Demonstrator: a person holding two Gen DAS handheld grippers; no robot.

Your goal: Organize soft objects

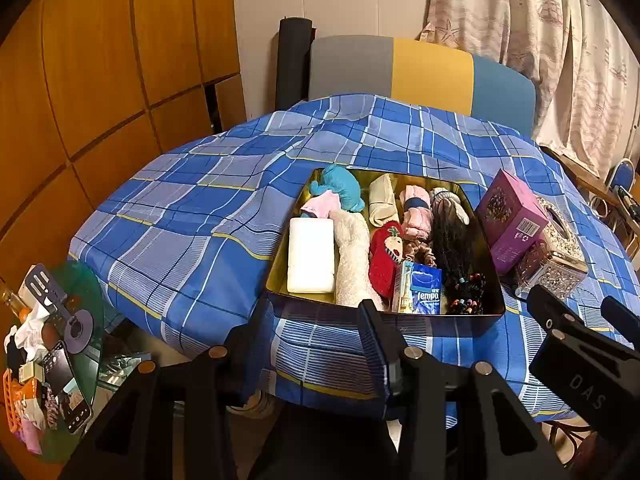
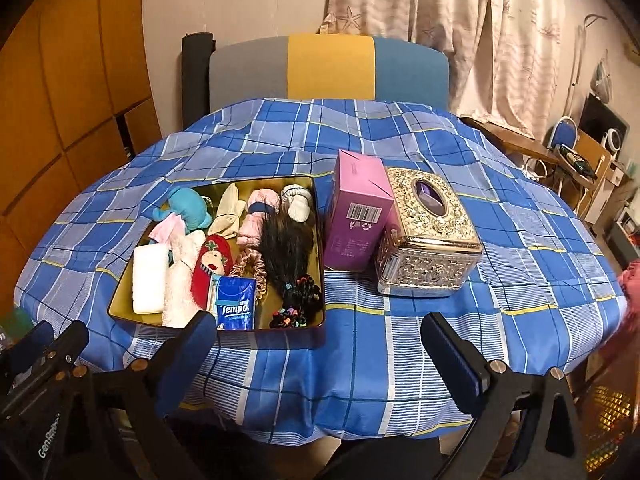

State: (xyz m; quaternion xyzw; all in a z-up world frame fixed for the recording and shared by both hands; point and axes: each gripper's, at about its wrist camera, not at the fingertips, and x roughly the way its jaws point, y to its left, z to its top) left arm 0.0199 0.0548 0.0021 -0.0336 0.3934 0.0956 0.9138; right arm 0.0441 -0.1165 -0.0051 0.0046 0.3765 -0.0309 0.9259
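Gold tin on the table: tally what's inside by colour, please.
Inside the gold tin, clearly separable items only:
White/cream: 4
Pink: 3
Blue/teal: 2
Red: 1
Dark: 2
Total: 12

A home room — checked tablecloth [image 2: 400, 320], patterned curtain [image 2: 460, 20], wooden wardrobe panels [image 1: 100, 60], a padded chair [image 2: 328, 68].

Warm indoor light, sharp centre, fisheye-bent edges
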